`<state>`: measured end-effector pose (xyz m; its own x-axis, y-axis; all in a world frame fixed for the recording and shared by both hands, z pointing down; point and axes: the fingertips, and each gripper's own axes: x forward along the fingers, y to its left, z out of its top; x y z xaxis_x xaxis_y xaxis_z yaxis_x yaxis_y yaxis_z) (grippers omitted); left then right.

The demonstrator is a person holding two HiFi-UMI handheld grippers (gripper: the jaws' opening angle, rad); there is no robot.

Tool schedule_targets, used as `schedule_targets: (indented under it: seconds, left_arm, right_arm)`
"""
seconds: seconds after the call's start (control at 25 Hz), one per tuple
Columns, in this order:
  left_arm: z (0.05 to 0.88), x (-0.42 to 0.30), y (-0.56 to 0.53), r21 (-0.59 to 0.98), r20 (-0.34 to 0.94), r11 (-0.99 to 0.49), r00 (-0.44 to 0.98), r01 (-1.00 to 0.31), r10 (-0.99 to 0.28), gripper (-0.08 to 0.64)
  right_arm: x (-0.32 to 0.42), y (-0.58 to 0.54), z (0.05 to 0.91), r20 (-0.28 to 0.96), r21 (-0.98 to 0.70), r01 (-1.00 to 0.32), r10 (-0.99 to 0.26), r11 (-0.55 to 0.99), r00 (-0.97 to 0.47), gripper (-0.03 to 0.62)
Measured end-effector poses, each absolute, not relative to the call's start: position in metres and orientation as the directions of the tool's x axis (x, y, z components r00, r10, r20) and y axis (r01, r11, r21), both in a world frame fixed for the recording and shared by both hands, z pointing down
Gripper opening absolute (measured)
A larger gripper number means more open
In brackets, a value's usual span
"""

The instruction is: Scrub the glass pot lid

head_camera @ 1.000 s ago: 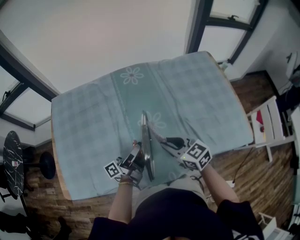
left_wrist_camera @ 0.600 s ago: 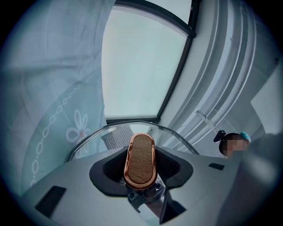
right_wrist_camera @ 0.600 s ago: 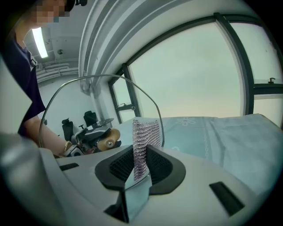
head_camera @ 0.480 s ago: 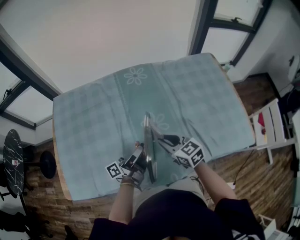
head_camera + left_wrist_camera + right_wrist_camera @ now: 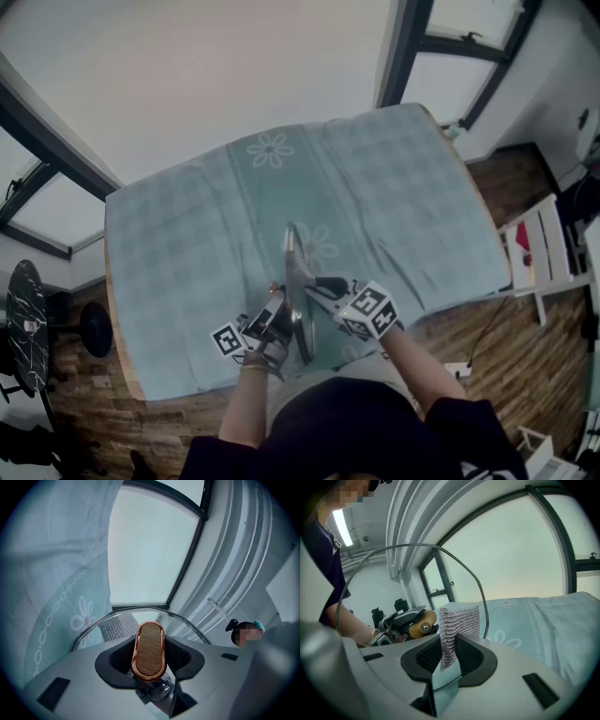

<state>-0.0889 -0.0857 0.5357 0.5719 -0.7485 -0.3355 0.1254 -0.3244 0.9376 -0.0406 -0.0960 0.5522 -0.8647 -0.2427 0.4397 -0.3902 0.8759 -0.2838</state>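
Since the earlier frames, the right tool [image 5: 319,284] has slid lower and in toward the person, along the right face of the glass pot lid [image 5: 292,253]. The left tool [image 5: 278,309] and the lid have kept their place.

The lid stands on edge over the near part of the desk [image 5: 187,244], so the head view sees it almost as a thin line. The views do not show whether its lower rim rests on the checked tablecloth [image 5: 394,187].

The left tool is clamped on the lid's knob [image 5: 149,649], a wooden oval with a copper rim, one pad on each long side. Gripping there likely serves two ends. It gives a firm hold on the only solid part of the lid, and it leaves both glass faces free to be rubbed.

The right tool pinches a strip of silver mesh scrub pad [image 5: 459,623]. The strip sticks up past the fingertips, so the mesh rather than the tool's hard plastic would meet the glass. Seen from that tool, the pad stands right at the pane, just inside the metal rim [image 5: 480,592], with the left tool and knob visible through the glass. Actual contact cannot be confirmed, though the pose fits a scrubbing stroke on the underside, with the left tool bracing from the opposite face.
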Motion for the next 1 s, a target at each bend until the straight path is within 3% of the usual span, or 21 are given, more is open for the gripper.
schedule_targets:
  seconds: [1.0]
  left_arm:
    - [0.537, -0.088, -0.085, 0.936, -0.338, -0.333, 0.573, 0.117, -0.747, 0.167]
  right_arm:
    - [-0.043, -0.025, 0.577, 0.490, -0.357, -0.284, -0.080, 0.890, -0.868, 0.083]
